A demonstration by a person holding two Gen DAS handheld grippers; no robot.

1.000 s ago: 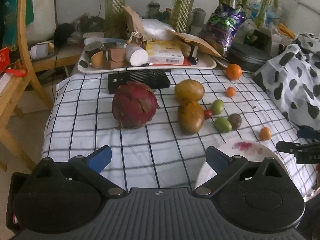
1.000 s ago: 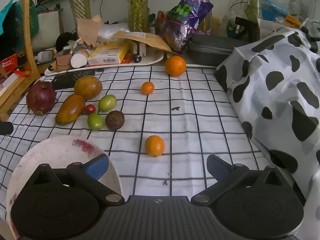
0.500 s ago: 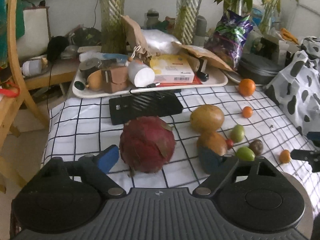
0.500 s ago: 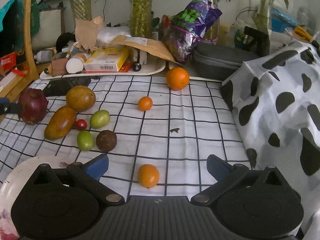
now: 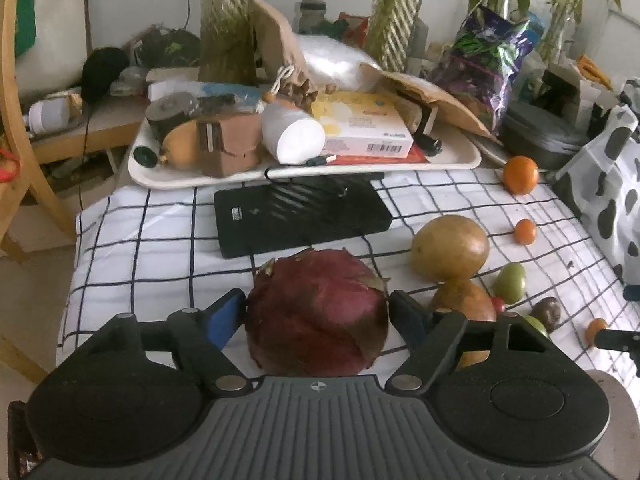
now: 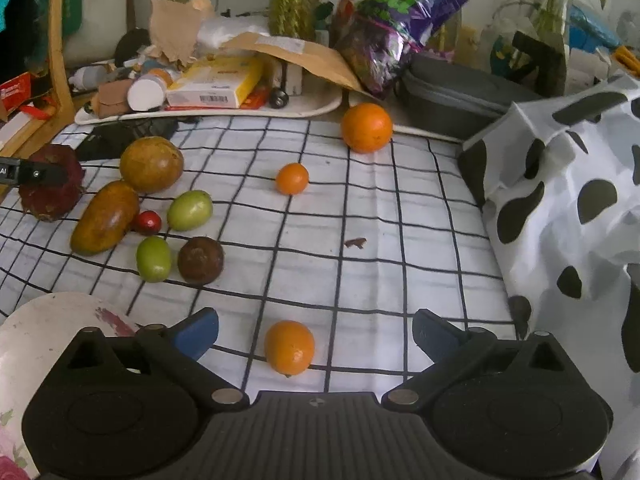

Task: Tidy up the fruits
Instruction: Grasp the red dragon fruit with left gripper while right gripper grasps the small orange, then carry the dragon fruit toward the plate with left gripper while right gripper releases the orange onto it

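A red dragon fruit [image 5: 318, 312] lies on the checked cloth between the fingers of my left gripper [image 5: 318, 314]. The jaws are open around it, with the pads close to its sides. It also shows in the right wrist view [image 6: 52, 184]. My right gripper [image 6: 316, 334] is open and empty, with a small orange [image 6: 289, 347] lying between its fingers. Two mangoes [image 6: 151, 165] [image 6: 106, 218], two green fruits [image 6: 189, 210] [image 6: 153, 258], a dark round fruit [image 6: 200, 260], a cherry tomato [image 6: 146, 222], a tiny orange [image 6: 292, 178] and a big orange [image 6: 366, 127] lie on the cloth.
A white plate [image 6: 44, 332] with a red smear sits at the front left of the right wrist view. A cluttered tray [image 5: 280, 168] and a black flat device [image 5: 300, 214] lie behind the fruit. A cow-print cloth [image 6: 568, 208] rises on the right.
My left gripper has moved forward until the dragon fruit sits between its open fingers. My right gripper has moved forward over the small orange.
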